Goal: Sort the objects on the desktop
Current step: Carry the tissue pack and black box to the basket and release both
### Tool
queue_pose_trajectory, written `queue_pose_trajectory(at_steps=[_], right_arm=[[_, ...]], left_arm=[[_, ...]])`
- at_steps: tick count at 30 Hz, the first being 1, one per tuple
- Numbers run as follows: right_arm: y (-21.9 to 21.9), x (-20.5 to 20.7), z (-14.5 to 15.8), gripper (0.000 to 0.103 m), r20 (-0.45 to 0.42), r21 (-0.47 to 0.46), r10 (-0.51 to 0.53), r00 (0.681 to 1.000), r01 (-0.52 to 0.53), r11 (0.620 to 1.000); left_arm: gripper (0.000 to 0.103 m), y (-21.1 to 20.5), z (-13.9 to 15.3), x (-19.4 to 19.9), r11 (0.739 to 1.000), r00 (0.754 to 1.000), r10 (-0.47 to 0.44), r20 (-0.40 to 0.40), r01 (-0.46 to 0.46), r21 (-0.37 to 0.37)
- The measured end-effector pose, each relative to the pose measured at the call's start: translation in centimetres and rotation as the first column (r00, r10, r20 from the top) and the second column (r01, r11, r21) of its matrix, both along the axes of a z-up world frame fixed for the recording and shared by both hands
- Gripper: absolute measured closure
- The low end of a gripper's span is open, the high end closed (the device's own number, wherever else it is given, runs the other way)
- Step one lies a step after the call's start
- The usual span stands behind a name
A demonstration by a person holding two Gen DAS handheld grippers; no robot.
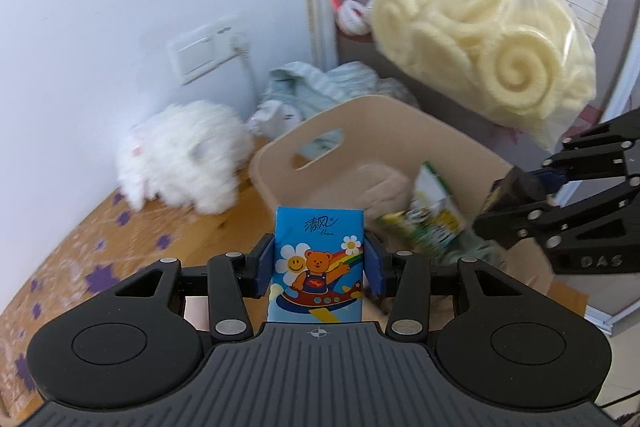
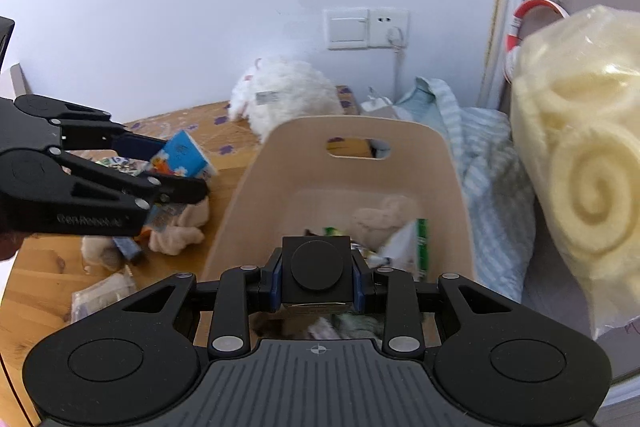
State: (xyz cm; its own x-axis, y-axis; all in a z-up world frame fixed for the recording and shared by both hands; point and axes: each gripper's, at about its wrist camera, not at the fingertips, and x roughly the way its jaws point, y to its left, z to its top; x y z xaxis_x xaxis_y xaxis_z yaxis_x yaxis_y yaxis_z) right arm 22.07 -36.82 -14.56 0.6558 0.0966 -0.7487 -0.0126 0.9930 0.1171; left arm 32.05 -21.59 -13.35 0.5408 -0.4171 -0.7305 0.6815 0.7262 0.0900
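Wooden desktop, warm grain, with a patch of clear film printed with purple flowers at its far side.

Clear plastic bag of pale yellow spiral-rolled foam discs, glossy and crinkled, hangs at the right, above and beside the bin.

Beige smooth-walled storage bin with rounded corners and an oval handle slot sits on the desktop. Inside it: a crumpled beige cloth, a green-and-white printed packet and other soft bits, too blurred to name.

White fluffy plush toy, long pile, lies against the wall behind the bin. Striped pale-blue fabric is heaped just right of the bin.

Left gripper, black linkage with blue pads, is clamped on an upright blue soft-pack of tissues printed with a cartoon bear, aeroplane and rainbow; pads press both narrow sides. The pack is held over the desktop just left of the bin's rim.

Right gripper is clenched on a small matt black cube-shaped block with a round raised disc on its face. The block is held over the bin's open top.

A beige rag and small packets lie loose on the desk, left of the bin.
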Motion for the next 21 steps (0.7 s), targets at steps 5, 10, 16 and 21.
queue_pose_trajectory(at_steps=[5, 10, 16, 21], right_arm=[[-1.3, 0.2, -1.5, 0.073, -0.029, -0.031, -0.004, 1.000, 0.003, 1.000], [-1.9, 0.6, -3.7, 0.073, -0.092, -0.030, 0.014, 0.996, -0.017, 0.999], [-1.6, 0.9, -6.0, 0.063, -0.157, -0.040, 0.048, 0.986, -0.055, 0.998], [-1.5, 0.6, -5.9, 0.039, -0.152, -0.045, 0.066, 0.986, -0.073, 0.996]], left_arm=[[0.056, -4.0, -1.3, -0.2, 0.999, 0.999, -0.034, -0.028, 0.035, 0.026], [0.056, -6.1, -3.5, -0.6, 0.996, 0.997, -0.047, -0.063, 0.051, 0.073], [0.056, -6.4, -4.9, -0.9, 0.991, 0.995, -0.050, -0.091, 0.060, 0.117], [0.044, -6.0, -4.5, -0.9, 0.993, 0.996, -0.031, -0.088, 0.041, 0.114]])
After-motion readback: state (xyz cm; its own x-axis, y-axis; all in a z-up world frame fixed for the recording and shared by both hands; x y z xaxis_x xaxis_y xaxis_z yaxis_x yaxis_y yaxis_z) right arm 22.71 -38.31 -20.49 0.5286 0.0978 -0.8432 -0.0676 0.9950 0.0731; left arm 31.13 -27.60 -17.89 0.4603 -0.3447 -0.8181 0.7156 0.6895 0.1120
